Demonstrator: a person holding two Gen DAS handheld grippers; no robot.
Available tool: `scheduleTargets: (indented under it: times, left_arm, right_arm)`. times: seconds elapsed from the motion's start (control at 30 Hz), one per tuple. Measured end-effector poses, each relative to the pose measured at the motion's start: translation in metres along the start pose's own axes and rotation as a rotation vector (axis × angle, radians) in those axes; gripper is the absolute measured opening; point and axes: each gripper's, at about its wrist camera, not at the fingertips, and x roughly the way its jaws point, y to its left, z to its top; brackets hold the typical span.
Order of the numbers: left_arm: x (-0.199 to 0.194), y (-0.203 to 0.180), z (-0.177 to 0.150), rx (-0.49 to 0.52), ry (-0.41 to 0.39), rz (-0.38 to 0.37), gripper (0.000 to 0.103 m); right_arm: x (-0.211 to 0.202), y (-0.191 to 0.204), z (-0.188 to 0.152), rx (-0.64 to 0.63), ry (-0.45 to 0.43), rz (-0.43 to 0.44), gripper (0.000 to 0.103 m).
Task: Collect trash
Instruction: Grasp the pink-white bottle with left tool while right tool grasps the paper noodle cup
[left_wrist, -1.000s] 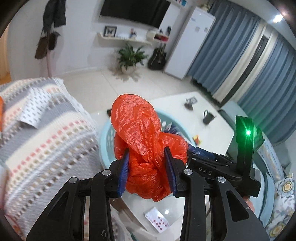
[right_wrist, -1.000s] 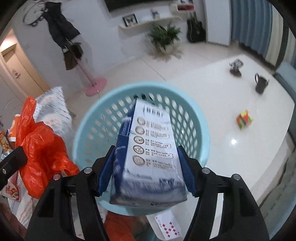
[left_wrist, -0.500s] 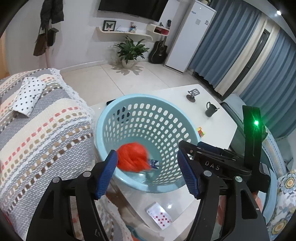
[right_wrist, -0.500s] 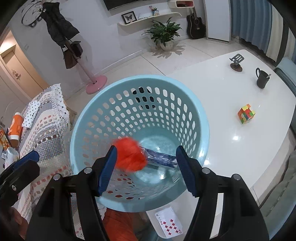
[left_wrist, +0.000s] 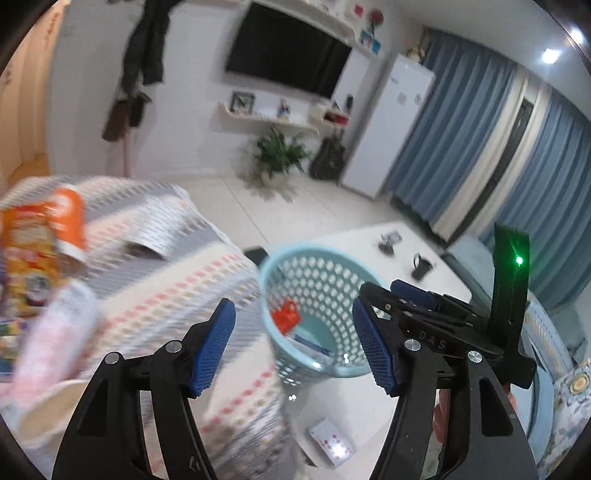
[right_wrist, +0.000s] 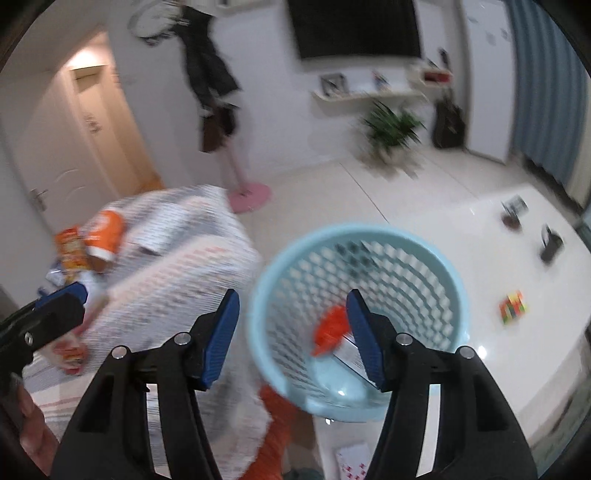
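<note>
both claws empty, trash down in the basket

my left claw (left_wrist: 293, 345) is spread wide w/ nothing between the blue pads. my right claw (right_wrist: 291, 338) is spread wide too, also empty. the light blue basket (right_wrist: 448, 273) stands on the white counter (right_wrist: 491, 236), ahead of and below both claws. the red bag (right_wrist: 328, 332) lies at the basket bottom, touching the blue-white carton (right_wrist: 349, 354) beside it. in the right view the bag sits just by my right finger's pad; in the left view the same red bag (left_wrist: 286, 317) shows between my two pads, well below them, inside the basket (left_wrist: 295, 258).

left view only: my right claw off to the right w/ its green light, plus a playing card (left_wrist: 330, 441) near the basket's foot. right view only: a colour cube (right_wrist: 512, 307) on the counter right of the basket, and my left claw's tip at the left edge. both views: striped sofa throw (left_wrist: 166, 291) left of the basket w/ an orange snack tub (left_wrist: 68, 221) on it, and a dark mug (right_wrist: 551, 245) far on the counter. much is motion-blurred.
</note>
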Motion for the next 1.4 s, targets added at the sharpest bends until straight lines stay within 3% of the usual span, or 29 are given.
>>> scheduleTargets:
  times: [0.27, 0.43, 0.47, 0.5, 0.53, 0.57, 0.77, 1.07, 1.27, 1.4]
  left_arm:
    - [-0.099, 0.071, -0.008, -0.084, -0.134, 0.158, 0.063]
    - [-0.145, 0.129, -0.024, -0.207, -0.171, 0.245, 0.063]
    - [-0.152, 0.14, -0.027, -0.23, -0.175, 0.26, 0.063]
    - [-0.155, 0.145, -0.032, -0.243, -0.174, 0.268, 0.063]
    - [-0.158, 0.152, -0.035, -0.259, -0.17, 0.277, 0.063]
    - [-0.161, 0.159, -0.039, -0.275, -0.167, 0.283, 0.063]
    - [-0.158, 0.182, -0.049, -0.333, -0.139, 0.276, 0.063]
    - [-0.132, 0.191, -0.055, -0.319, -0.082, 0.261, 0.063]
    - [-0.096, 0.187, -0.048, -0.249, 0.013, 0.201, 0.063]
    - [-0.068, 0.177, -0.041, -0.163, 0.088, 0.209, 0.063]
  right_arm:
    - [-0.027, 0.107, -0.007, -0.195, -0.056, 0.213, 0.054]
    - [-0.019, 0.17, -0.033, -0.315, 0.004, 0.326, 0.054]
    - [-0.015, 0.181, -0.039, -0.331, 0.028, 0.355, 0.056]
    - [-0.01, 0.191, -0.046, -0.345, 0.051, 0.375, 0.064]
    - [-0.005, 0.201, -0.052, -0.356, 0.064, 0.38, 0.073]
    - [-0.002, 0.209, -0.057, -0.367, 0.075, 0.381, 0.075]
    - [0.023, 0.251, -0.082, -0.469, 0.127, 0.348, 0.077]
    - [0.042, 0.259, -0.07, -0.426, 0.132, 0.397, 0.075]
    - [0.033, 0.235, -0.058, -0.379, 0.091, 0.376, 0.075]
    - [0.027, 0.204, -0.042, -0.324, 0.058, 0.334, 0.075]
